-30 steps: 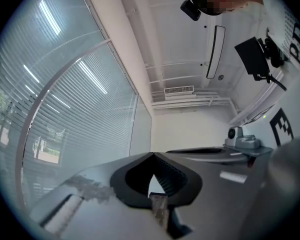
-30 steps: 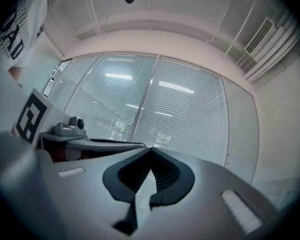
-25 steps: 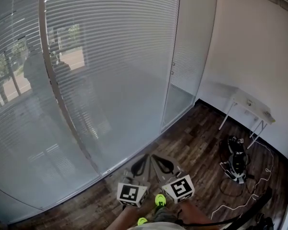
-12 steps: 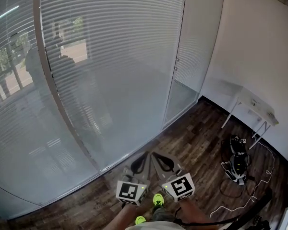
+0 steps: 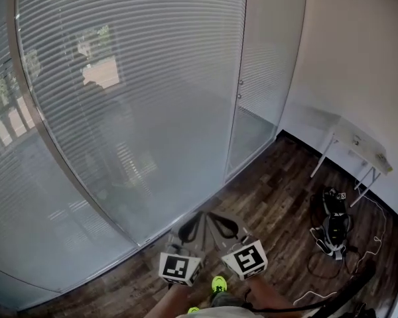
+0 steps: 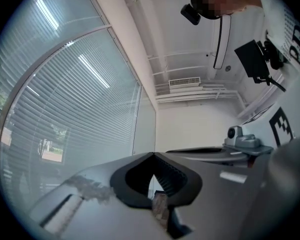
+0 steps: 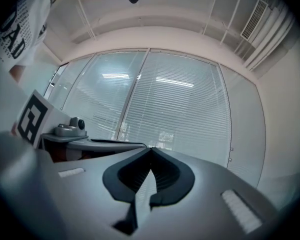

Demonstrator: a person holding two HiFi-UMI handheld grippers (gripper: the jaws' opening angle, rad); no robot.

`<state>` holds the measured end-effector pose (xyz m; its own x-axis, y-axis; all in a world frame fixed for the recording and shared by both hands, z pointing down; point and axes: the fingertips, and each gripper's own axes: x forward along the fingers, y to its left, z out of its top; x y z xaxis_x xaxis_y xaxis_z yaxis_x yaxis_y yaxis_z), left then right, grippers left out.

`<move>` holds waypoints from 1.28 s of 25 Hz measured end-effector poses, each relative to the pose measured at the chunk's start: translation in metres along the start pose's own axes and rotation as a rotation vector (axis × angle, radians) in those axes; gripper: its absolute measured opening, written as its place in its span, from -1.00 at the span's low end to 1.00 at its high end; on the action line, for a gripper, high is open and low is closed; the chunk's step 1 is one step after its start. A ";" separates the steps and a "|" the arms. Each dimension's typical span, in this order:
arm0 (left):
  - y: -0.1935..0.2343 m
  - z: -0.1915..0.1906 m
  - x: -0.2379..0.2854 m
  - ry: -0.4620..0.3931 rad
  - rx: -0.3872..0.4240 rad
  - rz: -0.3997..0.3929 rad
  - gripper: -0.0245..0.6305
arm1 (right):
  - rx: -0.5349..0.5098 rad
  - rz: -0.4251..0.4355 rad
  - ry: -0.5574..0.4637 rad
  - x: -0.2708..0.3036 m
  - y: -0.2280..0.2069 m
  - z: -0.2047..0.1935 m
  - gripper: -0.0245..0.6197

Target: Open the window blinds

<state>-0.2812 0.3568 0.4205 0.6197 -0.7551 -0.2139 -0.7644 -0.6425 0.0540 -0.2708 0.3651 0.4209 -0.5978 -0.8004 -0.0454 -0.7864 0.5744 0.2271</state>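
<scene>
White horizontal-slat blinds [image 5: 132, 78] hang shut behind a curved glass wall that fills the left and middle of the head view. They also appear in the left gripper view as blinds [image 6: 65, 129] and straight ahead in the right gripper view as blinds [image 7: 175, 109]. My left gripper [image 5: 198, 216] and right gripper [image 5: 212, 215] are held side by side low in the head view, some way short of the glass. The tips of the left gripper [image 6: 153, 154] meet with nothing between them. The right gripper [image 7: 151, 148] is likewise shut and empty.
A narrower glass panel [image 5: 262, 78] with two small knobs stands right of the blinds. By the right-hand wall are a white folding table [image 5: 355, 141] and a black bag with cables [image 5: 333, 227] on the dark wood floor. A neon-yellow shoe [image 5: 218, 284] shows below the grippers.
The glass wall's upright frame has slid left in the head view and the blinds fill more of it. Both grippers stay side by side and shut.
</scene>
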 end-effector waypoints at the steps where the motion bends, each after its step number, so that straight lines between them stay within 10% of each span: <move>1: 0.004 -0.002 0.016 0.001 0.001 0.004 -0.95 | 0.002 0.004 -0.003 0.008 -0.015 -0.002 -0.92; 12: 0.055 -0.029 0.257 0.062 0.054 0.036 -0.95 | 0.045 0.051 -0.003 0.115 -0.238 -0.031 -0.92; 32: 0.044 -0.035 0.299 0.026 0.084 0.037 -0.95 | 0.008 0.054 -0.047 0.115 -0.281 -0.036 -0.92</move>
<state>-0.1237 0.0984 0.3931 0.5946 -0.7818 -0.1878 -0.7982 -0.6020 -0.0214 -0.1130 0.1050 0.3865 -0.6462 -0.7591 -0.0793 -0.7537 0.6184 0.2226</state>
